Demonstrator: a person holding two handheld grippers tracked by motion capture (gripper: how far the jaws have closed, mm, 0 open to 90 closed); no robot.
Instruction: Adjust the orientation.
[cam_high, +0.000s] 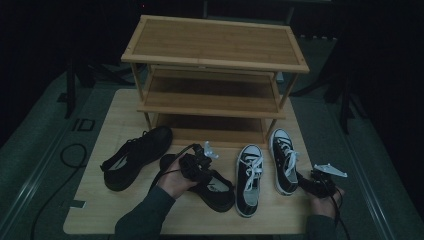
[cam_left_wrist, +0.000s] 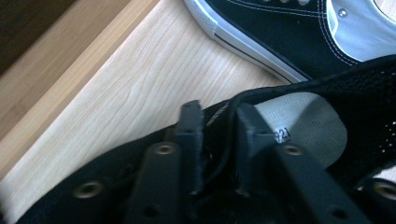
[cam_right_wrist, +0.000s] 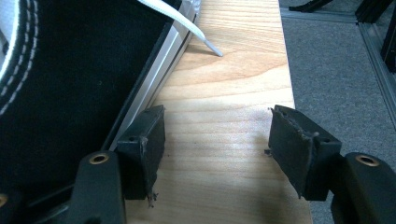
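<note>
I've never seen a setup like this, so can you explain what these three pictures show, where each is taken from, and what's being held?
A person at a table holds a hand tool with two black jaws in each hand. The high view looks down from above. The other two pictures come from cameras riding on the tools, looking along their jaws.

On the table stand a wooden rack, two black shoes and two black-and-white sneakers.

The left gripper is shut on the rim of the nearer black shoe. The right gripper is open and holds nothing; it sits beside the right sneaker, one jaw close against its sole.
</note>
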